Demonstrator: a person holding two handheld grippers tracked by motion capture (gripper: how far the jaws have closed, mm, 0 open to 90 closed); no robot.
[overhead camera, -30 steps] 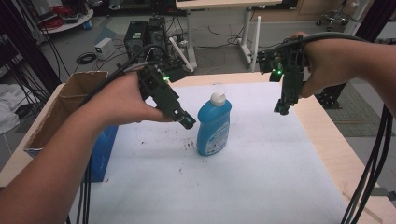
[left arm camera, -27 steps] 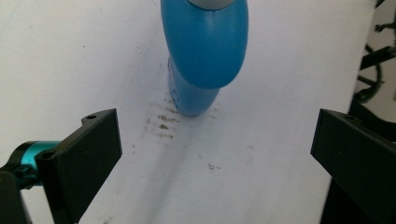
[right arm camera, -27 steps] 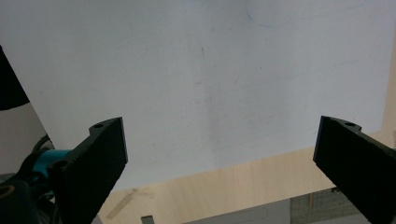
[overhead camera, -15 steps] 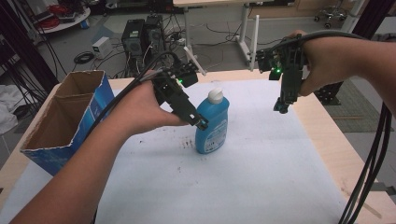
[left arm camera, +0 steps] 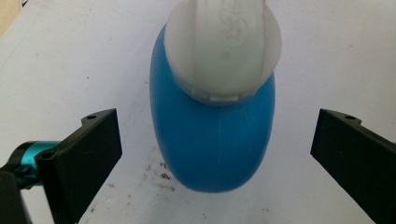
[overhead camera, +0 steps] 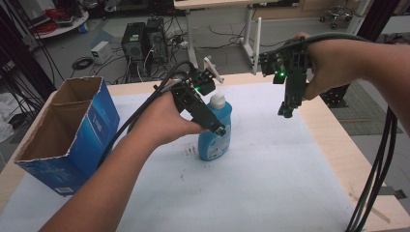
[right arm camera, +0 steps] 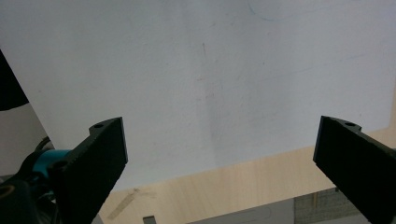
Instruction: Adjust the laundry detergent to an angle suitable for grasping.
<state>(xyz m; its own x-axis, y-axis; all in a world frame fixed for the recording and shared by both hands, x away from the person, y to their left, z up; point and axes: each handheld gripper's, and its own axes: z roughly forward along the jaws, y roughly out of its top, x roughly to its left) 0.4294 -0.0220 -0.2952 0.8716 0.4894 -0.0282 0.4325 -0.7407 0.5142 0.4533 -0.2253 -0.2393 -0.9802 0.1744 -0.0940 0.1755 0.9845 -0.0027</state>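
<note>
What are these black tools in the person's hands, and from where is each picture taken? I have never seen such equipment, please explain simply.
A person holds a hand-operated two-jaw gripper in each hand. The high view looks down on the table from above. Each of the other two pictures comes from a camera riding on one gripper, looking along its black jaws.

The left gripper is open, with a standing blue bottle with a white cap between its jaws, not yet squeezed. The right gripper is open and holds nothing, above the white sheet. An open cardboard box stands at the table's left.
</note>
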